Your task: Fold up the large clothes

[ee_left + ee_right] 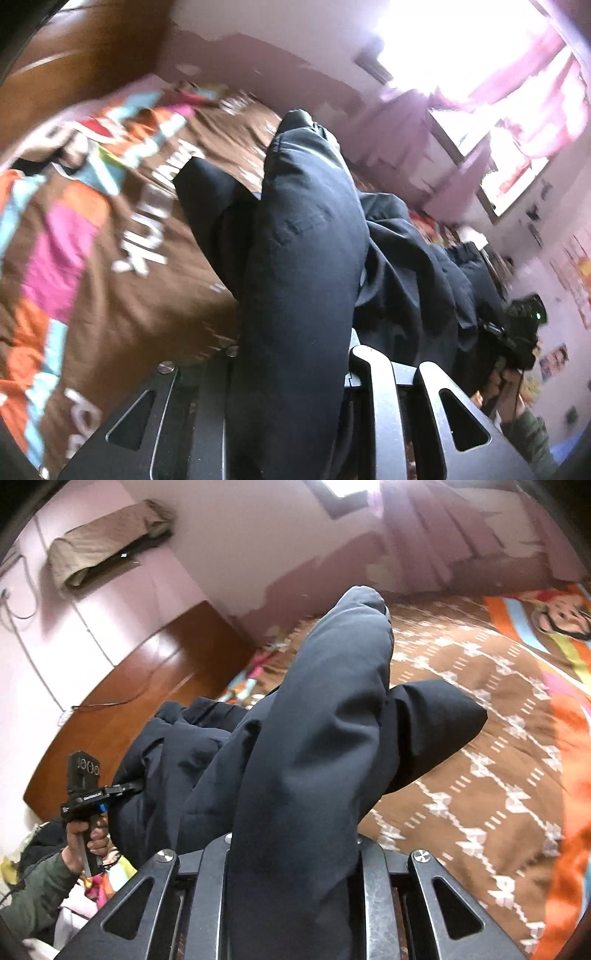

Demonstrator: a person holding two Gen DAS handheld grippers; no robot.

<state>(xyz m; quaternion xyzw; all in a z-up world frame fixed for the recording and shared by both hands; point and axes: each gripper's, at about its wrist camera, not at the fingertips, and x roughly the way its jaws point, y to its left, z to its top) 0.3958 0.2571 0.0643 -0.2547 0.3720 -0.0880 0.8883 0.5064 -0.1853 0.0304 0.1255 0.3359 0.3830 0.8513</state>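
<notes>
A large dark navy padded jacket [306, 236] hangs between both grippers above a bed. My left gripper [295, 373] is shut on one thick fold of it; the cloth bulges up over the jaws and hides the fingertips. My right gripper [295, 849] is shut on another fold of the same jacket [317, 738], which also covers its fingertips. The rest of the jacket sags between the two. The right gripper shows at the far right of the left wrist view [517, 332], the left gripper at the lower left of the right wrist view [88, 794], each in a hand.
A brown bedspread [480, 775] with white patterns and bright cartoon prints covers the bed [92, 258] below. A wooden headboard [129, 686] stands against a pink wall. A bright window with pink curtains [498, 92] is behind. Clutter lies at the bed's edge [92, 878].
</notes>
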